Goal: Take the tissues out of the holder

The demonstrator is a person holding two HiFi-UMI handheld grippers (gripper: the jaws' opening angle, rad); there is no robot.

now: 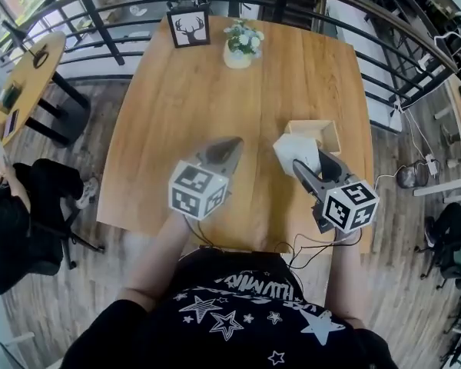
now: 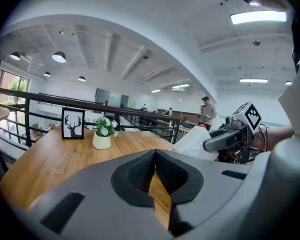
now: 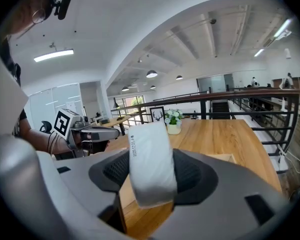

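Note:
A white tissue pack [image 1: 292, 151] hangs above the wooden table [image 1: 177, 98], just left of the open wooden holder [image 1: 316, 133]. My right gripper [image 1: 298, 164] is shut on the pack, which stands upright between the pads [image 3: 149, 159] with a printed code along its edge. A corner of the holder [image 3: 225, 157] shows behind the right jaw. My left gripper [image 1: 232, 143] hovers over the table to the left of the pack, its jaws shut with nothing between them [image 2: 155, 156]. In the left gripper view the pack [image 2: 196, 141] and right gripper [image 2: 225, 140] appear at the right.
A framed deer picture [image 1: 189, 28] and a white flower pot [image 1: 242, 46] stand at the table's far edge, with a black railing [image 1: 100, 21] behind. A round side table [image 1: 31, 75] and a seated person [image 1: 15, 214] are at the left. Cables [image 1: 315, 244] hang off the near edge.

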